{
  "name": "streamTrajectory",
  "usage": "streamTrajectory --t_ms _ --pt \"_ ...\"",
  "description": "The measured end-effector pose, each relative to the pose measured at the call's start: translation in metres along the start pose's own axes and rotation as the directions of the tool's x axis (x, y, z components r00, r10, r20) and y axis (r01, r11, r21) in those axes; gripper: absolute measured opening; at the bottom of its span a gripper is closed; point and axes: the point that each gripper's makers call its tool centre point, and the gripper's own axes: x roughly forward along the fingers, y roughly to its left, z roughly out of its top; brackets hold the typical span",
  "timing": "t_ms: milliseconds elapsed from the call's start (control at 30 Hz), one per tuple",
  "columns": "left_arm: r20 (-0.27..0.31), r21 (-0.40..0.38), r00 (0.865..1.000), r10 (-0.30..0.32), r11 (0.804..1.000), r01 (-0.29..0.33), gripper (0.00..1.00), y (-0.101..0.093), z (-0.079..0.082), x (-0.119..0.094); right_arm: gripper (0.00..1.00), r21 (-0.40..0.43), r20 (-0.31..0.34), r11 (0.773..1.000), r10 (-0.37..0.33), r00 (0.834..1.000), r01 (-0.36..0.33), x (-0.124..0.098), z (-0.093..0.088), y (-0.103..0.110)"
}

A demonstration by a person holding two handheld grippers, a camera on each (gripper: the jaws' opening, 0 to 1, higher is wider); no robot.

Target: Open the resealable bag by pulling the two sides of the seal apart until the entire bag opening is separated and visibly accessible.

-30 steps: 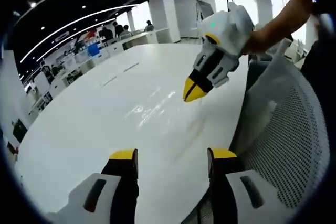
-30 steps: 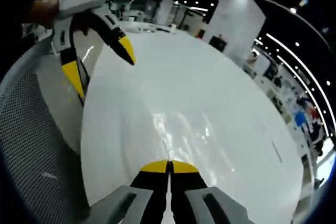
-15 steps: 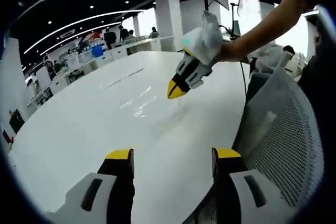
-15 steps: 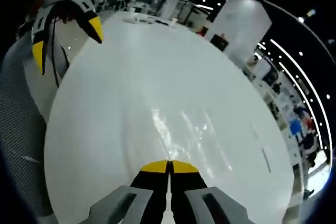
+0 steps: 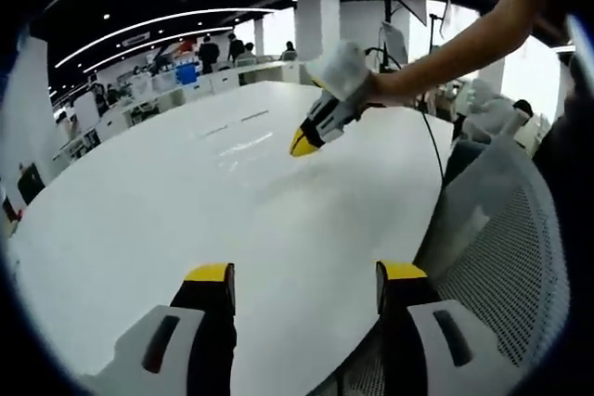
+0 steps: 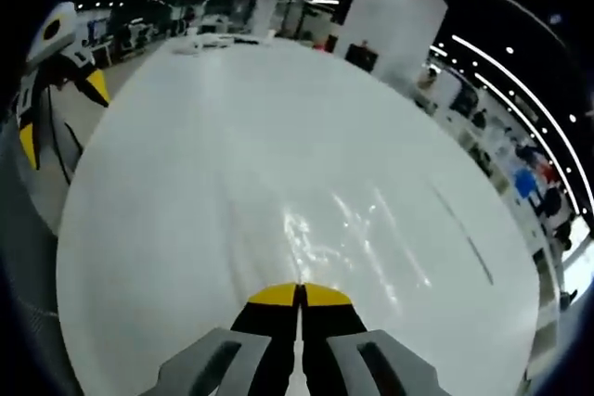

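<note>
White and glossy, the big rounded table spreads out ahead of both grippers, its smooth top throwing back streaks of ceiling light, and no resealable bag lies on the stretch of it that shows in either view, so where the bag sits I cannot tell. To the right of the left gripper's jaws stands a grey mesh chair back, perforated and curved. The left gripper hovers over the near table edge, yellow-tipped jaws wide apart with nothing between them. Ahead of it, the right gripper reaches out over the table, its yellow tips pressed together to a point; in its own view the right gripper's tips meet with nothing pinched. By my reckoning this is the very start: the seal is untouched. Next move calls for finding the bag, then each gripper taking one side of the seal.
</note>
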Motion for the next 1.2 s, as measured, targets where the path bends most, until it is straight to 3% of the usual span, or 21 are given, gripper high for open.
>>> streamTrajectory --t_ms 367,467,567,867,1200 --pt "-0.021 0.027 1.0 -0.002 1.0 0.003 0.6 -0.001 0.0 0.004 0.0 -0.075 -0.058 0.997 -0.003 0.998 -0.001 0.003 -0.011 -0.013" --pt "-0.026 0.028 1.0 -0.017 0.999 0.017 0.6 -0.007 0.001 0.006 0.01 -0.062 -0.053 0.998 -0.005 0.999 0.001 0.003 -0.011 -0.012" --pt "-0.031 0.036 0.999 -0.028 0.999 0.029 0.6 -0.011 0.002 0.008 0.1 -0.03 -0.043 1.0 -0.007 0.999 0.005 0.004 -0.011 -0.01" --pt "-0.028 0.046 0.999 -0.032 0.998 0.033 0.6 -0.014 0.008 0.01 0.12 -0.007 -0.027 1.0 0.001 1.0 -0.001 -0.001 -0.011 -0.003" --pt "0.005 0.024 1.0 0.001 1.0 -0.001 0.61 -0.008 0.015 0.005 0.18 0.123 0.064 0.992 -0.01 0.998 0.002 -0.03 -0.004 0.017"
